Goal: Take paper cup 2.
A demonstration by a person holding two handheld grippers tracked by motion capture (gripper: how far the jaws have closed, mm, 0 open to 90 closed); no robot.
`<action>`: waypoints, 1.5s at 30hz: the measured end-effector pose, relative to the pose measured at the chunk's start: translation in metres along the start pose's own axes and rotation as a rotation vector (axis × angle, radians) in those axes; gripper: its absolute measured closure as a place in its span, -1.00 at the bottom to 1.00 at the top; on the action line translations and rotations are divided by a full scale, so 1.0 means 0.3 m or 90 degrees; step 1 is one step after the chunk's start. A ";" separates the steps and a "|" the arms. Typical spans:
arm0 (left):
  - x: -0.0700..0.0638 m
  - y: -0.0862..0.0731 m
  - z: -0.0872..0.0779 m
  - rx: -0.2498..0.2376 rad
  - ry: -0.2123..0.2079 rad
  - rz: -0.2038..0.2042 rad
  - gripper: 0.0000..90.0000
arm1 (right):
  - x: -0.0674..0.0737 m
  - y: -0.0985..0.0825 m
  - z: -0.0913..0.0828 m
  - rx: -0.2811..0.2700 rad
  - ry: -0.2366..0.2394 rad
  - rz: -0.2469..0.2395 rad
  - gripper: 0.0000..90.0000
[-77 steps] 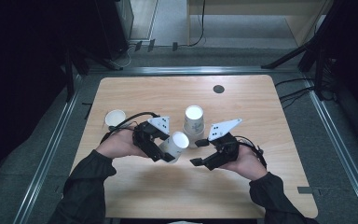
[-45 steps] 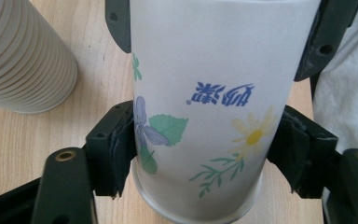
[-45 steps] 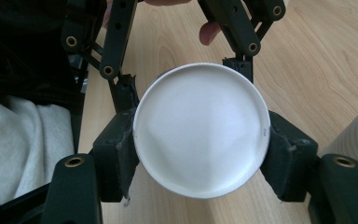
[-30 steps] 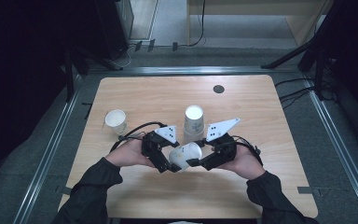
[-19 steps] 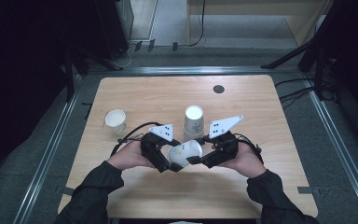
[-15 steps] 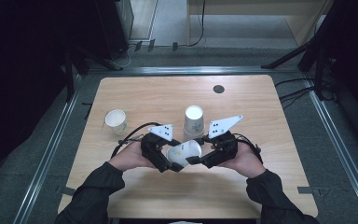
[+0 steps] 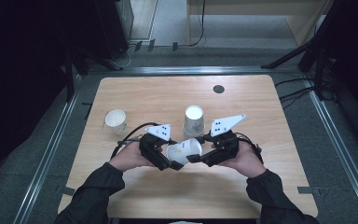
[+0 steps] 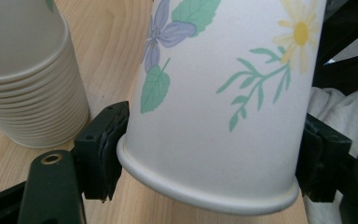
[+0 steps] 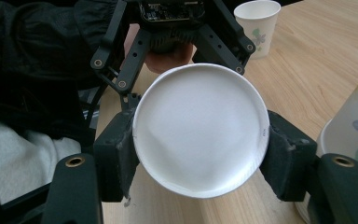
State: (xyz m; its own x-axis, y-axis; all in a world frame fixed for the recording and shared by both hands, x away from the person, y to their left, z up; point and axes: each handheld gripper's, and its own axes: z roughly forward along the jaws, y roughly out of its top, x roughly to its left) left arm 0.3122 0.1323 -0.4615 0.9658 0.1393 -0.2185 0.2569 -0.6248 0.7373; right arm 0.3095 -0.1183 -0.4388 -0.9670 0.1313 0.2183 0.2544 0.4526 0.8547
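Note:
A white paper cup (image 7: 185,150) with a flower print lies on its side in the air between my two grippers, low over the wooden table (image 7: 168,98). My left gripper (image 7: 173,157) has just been closing, with the cup (image 8: 223,93) between its jaws. Its pads (image 8: 106,144) now touch the wall just above the rim. My right gripper (image 7: 196,153) is shut on the cup's base end. In the right gripper view (image 9: 198,158) the white base (image 9: 198,126) faces the camera. The left gripper's frame (image 9: 191,28) stands behind it.
An upside-down stack of paper cups (image 7: 194,120) stands just behind the grippers, close to the held cup (image 8: 28,84). A single upright cup (image 7: 115,121) sits at the left (image 9: 257,25). A dark round spot (image 7: 218,88) marks the far side of the table.
Since the earliest frame the cup has moved right and toward the person, from the left gripper alone to between both, and the right gripper has taken its base. Lately the hands hardly shift.

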 end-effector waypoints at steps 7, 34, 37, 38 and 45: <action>0.002 0.009 -0.035 0.016 0.007 0.006 -0.48 | 0.000 -0.004 0.006 0.012 -0.009 0.004 -0.37; -0.007 0.061 -0.058 0.207 0.081 0.038 -0.47 | 0.002 -0.043 0.044 0.068 -0.044 -0.016 -0.43; -0.008 0.063 -0.039 0.224 0.074 0.041 -0.47 | 0.002 -0.048 0.054 0.076 -0.046 -0.022 -0.43; -0.009 0.064 -0.033 0.232 0.075 0.042 -0.47 | 0.003 -0.048 0.058 0.079 -0.045 -0.021 -0.43; -0.015 0.064 0.020 0.272 0.070 0.057 -0.47 | 0.009 -0.050 0.085 0.093 -0.038 -0.027 -0.43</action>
State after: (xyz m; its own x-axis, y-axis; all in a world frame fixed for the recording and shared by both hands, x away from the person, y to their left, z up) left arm 0.3126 0.1150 -0.4503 0.9873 0.1368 -0.0805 0.1579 -0.8963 0.4143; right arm 0.3034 -0.1024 -0.4630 -0.9754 0.1604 0.1514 0.2173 0.5816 0.7839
